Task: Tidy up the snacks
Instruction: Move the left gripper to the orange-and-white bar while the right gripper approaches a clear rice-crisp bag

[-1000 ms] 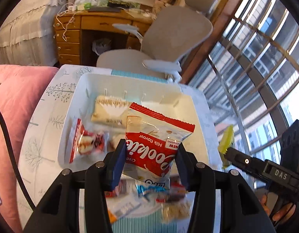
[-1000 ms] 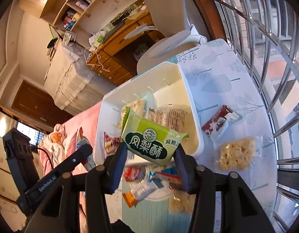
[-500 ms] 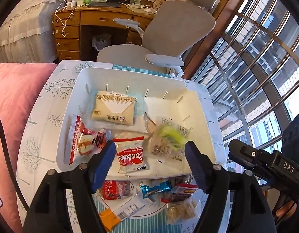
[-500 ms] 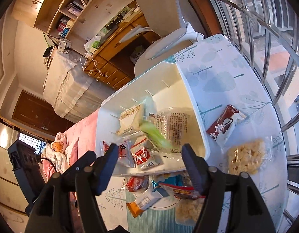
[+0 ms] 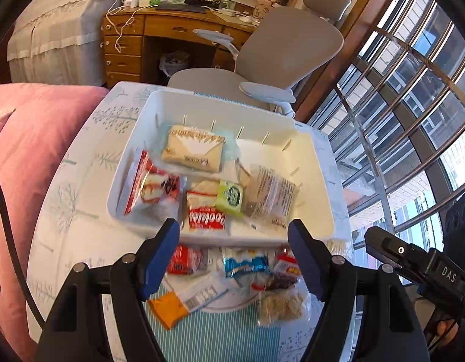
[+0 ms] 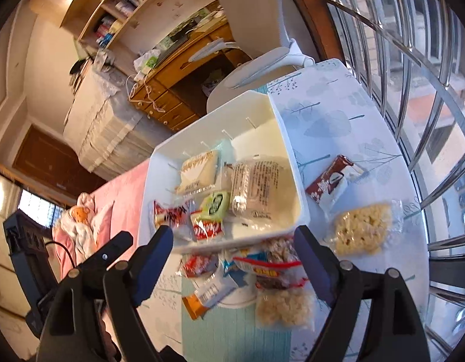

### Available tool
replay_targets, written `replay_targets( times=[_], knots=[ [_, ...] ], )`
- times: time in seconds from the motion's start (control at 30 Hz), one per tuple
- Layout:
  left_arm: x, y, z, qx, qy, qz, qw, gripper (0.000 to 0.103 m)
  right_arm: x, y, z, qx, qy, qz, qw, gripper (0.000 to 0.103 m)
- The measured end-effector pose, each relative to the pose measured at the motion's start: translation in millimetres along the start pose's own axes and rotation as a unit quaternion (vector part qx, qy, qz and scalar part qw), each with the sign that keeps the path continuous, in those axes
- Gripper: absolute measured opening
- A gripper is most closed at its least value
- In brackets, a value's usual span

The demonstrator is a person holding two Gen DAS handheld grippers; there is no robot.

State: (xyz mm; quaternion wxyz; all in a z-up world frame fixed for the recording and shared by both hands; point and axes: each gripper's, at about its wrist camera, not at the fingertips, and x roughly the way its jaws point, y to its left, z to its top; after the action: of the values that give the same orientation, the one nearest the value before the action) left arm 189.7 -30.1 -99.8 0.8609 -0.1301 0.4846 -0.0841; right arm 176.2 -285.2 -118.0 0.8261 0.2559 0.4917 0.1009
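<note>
1. The left tongs (image 5: 234,256) stand apart with nothing between the pads, hovering over the near rim of the white bin (image 5: 320,181).
2. The right tongs (image 6: 234,259) are opening, and nothing is held between them; they hang above the same near rim.
3. The white bin sits on the worktop (image 6: 329,114), which wears a pale cloth printed with leaves.
4. Inside the bin lie 5 packets: a beige packet (image 5: 192,150) toward the far wall, a red and clear packet (image 5: 151,187) at the left, a red cookie bag (image 5: 206,212) near the front wall, a small green packet (image 5: 230,197) partly on top of that bag, and a clear printed packet (image 5: 270,194) to the right.
5. Outside the bin, in front of it, loose snacks sit piled on a white plate (image 5: 226,303) and a striped teal mat (image 5: 214,335): a small red packet (image 5: 187,261), a blue wrapper (image 5: 246,265), an orange bar (image 5: 167,306) and a clear bag of puffed pieces (image 5: 282,303).
6. To the right of the bin, on the cloth, lie a brown and white wrapper (image 6: 330,182) and a puffed rice cake in clear wrap (image 6: 363,229), near each other.
7. A grey office chair (image 5: 280,51) stands beyond the worktop.
</note>
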Motion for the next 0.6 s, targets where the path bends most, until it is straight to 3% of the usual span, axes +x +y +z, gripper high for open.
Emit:
replay_targets(
  times=[0.3,0.6],
  knots=[
    [-2.3,9.3,-38.9,0.004,0.031,0.024,0.9992,0.073,-4.3,-3.1,-36.4,-0.009,0.025,-0.008,1.000,0.086],
    [16.0,10.2,-57.4,0.091,0.090,0.025,0.9915,0.073,-2.0,-9.3,-71.5,-0.010,0.019,-0.042,0.999,0.086]
  ],
)
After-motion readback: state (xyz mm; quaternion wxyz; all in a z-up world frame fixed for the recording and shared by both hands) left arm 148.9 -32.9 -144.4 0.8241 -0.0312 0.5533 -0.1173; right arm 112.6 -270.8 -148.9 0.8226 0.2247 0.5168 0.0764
